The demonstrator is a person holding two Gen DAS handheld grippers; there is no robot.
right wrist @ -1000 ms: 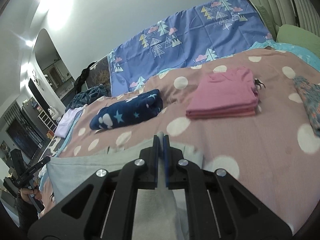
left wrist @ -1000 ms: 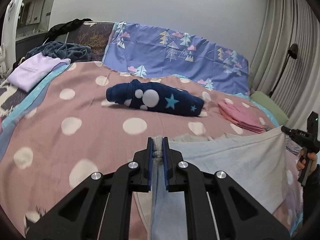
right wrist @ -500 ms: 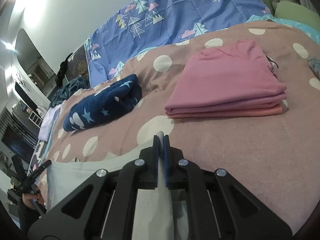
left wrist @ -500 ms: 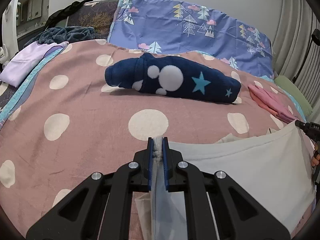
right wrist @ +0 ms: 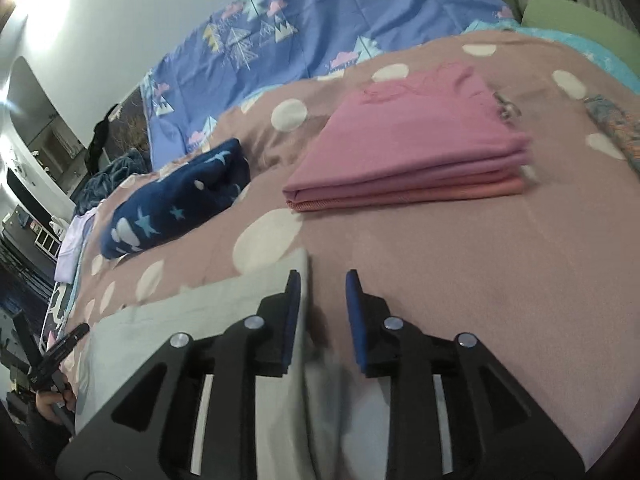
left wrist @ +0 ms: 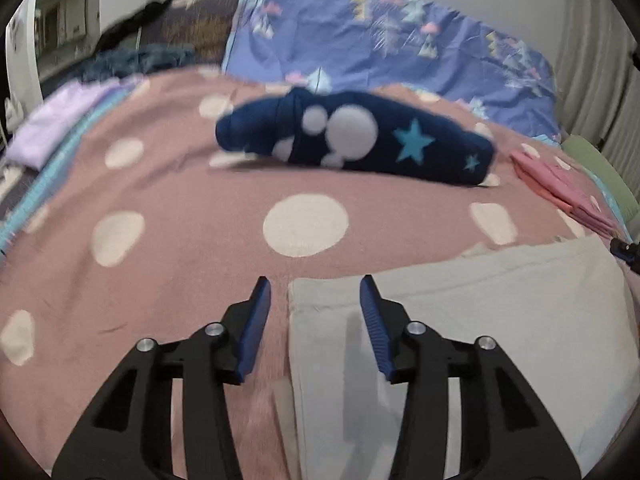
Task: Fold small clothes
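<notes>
A pale grey garment (left wrist: 460,320) lies flat on the pink bedspread (left wrist: 180,248) with its big white dots, folded over so that its near edge runs straight across between the two claws. The left gripper (left wrist: 316,300) hangs over the garment's left corner with its jaws parting; the blue pads (left wrist: 256,320) stand clear of the cloth, the corner lying loose on the bed between them, gripped by nothing. The right gripper (right wrist: 320,292) sits over the opposite corner, its jaws also spreading, though less widely, and the grey edge lies just under the left pad without being pinched. Seen from the right wrist, a hand (right wrist: 50,404) holds the left tool's handle at the far end of the garment. Beyond the grey piece, a navy fleece bundle (left wrist: 360,140) with white blobs and turquoise stars rests near the middle of the bed. To the right of it sits a neat stack of folded pink clothes (right wrist: 412,152). A blue sheet (left wrist: 380,44) printed with little trees covers the head of the bed.
</notes>
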